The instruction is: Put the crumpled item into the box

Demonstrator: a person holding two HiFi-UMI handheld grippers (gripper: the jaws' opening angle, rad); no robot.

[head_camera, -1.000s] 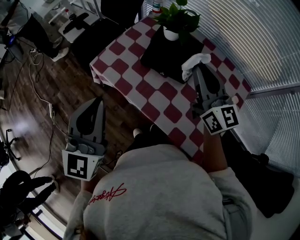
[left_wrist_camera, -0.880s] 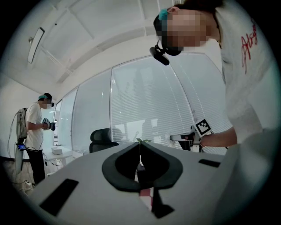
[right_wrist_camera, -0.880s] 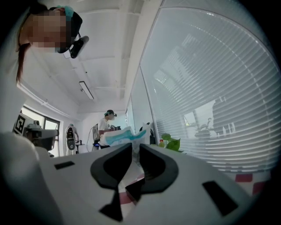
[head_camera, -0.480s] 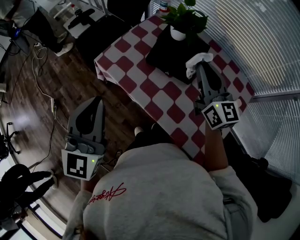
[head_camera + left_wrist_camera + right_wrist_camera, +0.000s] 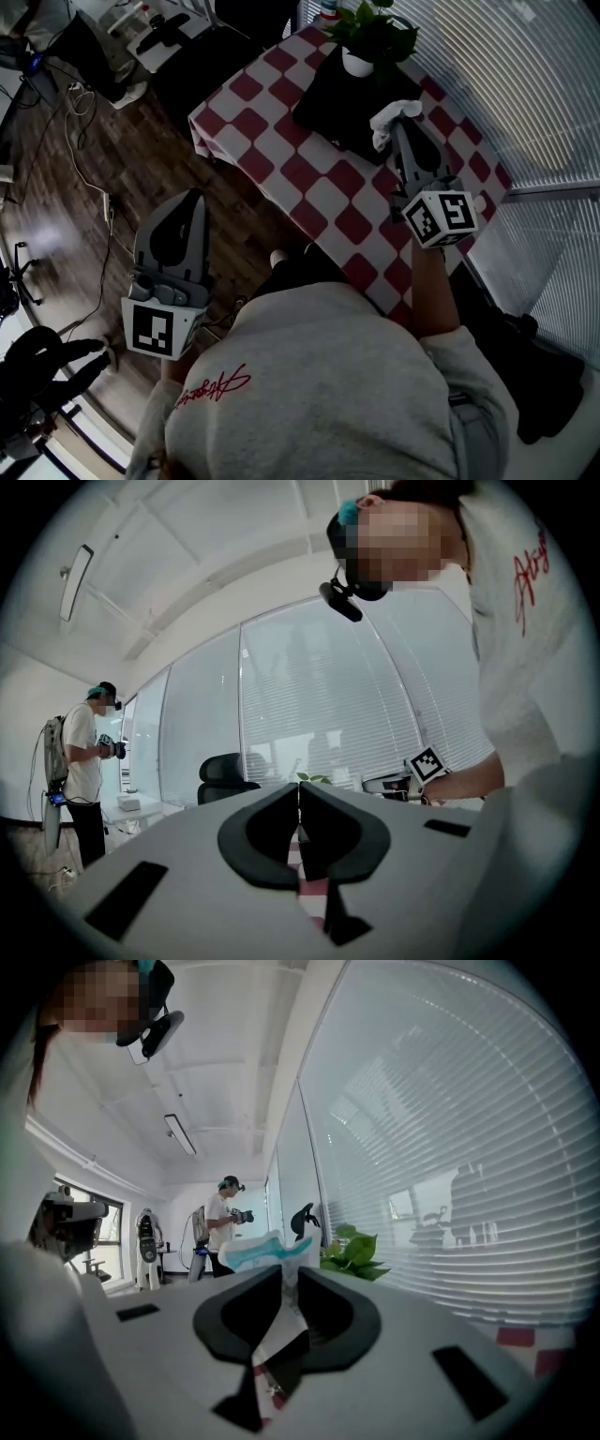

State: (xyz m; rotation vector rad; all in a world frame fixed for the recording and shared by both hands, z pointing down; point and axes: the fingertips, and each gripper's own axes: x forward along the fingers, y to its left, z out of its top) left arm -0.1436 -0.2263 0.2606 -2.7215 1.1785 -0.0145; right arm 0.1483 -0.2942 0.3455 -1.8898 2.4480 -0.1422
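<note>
The sweatshirt [image 5: 328, 394] is grey with red script [image 5: 214, 386]; the left hand-held gripper [image 5: 192, 196] and right hand-held gripper [image 5: 402, 126] are grey too.

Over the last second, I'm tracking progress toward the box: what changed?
The right gripper edged slightly forward, keeping the crumpled item at the black box's edge; nothing was released or newly grasped. It stays shut on the crumpled item. The left gripper stays shut and empty, held low beside the table.

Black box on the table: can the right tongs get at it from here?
Probably yes. The right tongs, shut on the crumpled item, hang at the near edge of the black box with nothing between. The potted plant stands at its far side.
</note>
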